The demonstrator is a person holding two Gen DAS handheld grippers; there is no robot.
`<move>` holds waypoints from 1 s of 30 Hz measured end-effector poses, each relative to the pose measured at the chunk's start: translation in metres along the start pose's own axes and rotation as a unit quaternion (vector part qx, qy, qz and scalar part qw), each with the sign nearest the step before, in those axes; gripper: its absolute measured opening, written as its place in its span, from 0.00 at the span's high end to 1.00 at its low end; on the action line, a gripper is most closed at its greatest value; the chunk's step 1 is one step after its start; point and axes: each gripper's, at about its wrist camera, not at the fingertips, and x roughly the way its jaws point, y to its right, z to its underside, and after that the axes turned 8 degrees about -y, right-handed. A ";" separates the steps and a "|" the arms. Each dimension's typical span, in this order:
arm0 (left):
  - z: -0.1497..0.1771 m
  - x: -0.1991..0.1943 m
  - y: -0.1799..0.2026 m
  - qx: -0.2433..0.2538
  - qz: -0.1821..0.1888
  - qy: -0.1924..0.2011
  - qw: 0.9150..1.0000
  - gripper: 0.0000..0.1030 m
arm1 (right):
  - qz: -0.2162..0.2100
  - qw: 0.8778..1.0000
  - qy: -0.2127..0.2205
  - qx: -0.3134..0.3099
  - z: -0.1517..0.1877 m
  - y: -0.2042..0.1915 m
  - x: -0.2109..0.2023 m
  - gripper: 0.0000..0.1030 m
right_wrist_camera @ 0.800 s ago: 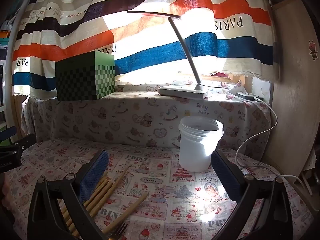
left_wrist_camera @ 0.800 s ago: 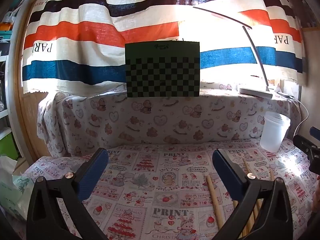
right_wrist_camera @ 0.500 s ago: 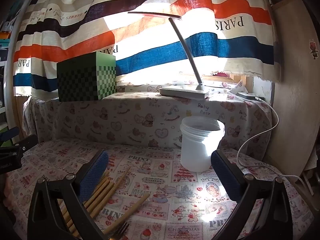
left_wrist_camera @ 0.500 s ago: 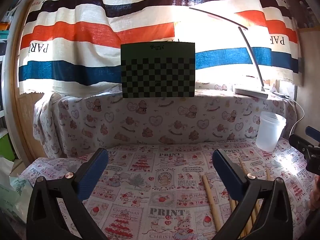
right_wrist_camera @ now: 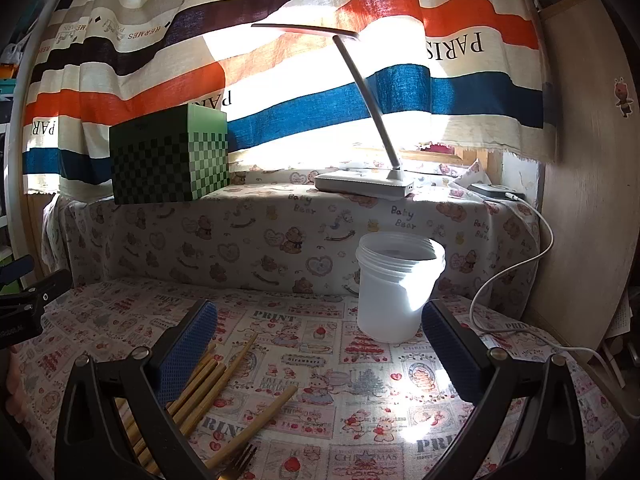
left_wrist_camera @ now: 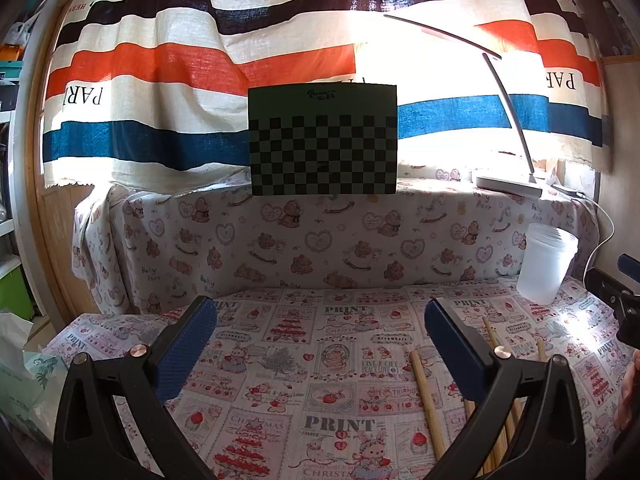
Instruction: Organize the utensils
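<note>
From the left wrist view the left gripper (left_wrist_camera: 320, 320) hangs spread wide and empty with bamboo chopsticks (left_wrist_camera: 427, 396) by its right finger, while the right wrist view shows the right gripper (right_wrist_camera: 319, 322) equally agape, chopsticks (right_wrist_camera: 208, 380) under its left finger, a translucent plastic jar (right_wrist_camera: 394, 292) ahead.

The striped cloth curtain (right_wrist_camera: 280, 92) reads "HERMES" and "PARIS"; the patterned tabletop cloth (left_wrist_camera: 340, 424) "PRINT"; the bear-print ledge cover (right_wrist_camera: 304, 204) "Baby Bear".

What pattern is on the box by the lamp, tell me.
A green and black checkerboard on the box, clearest in the right wrist view.
</note>
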 end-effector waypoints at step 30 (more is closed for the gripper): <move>0.000 0.001 0.001 0.008 0.002 -0.002 1.000 0.00 | 0.011 1.000 -0.004 0.004 0.000 0.001 0.001 0.00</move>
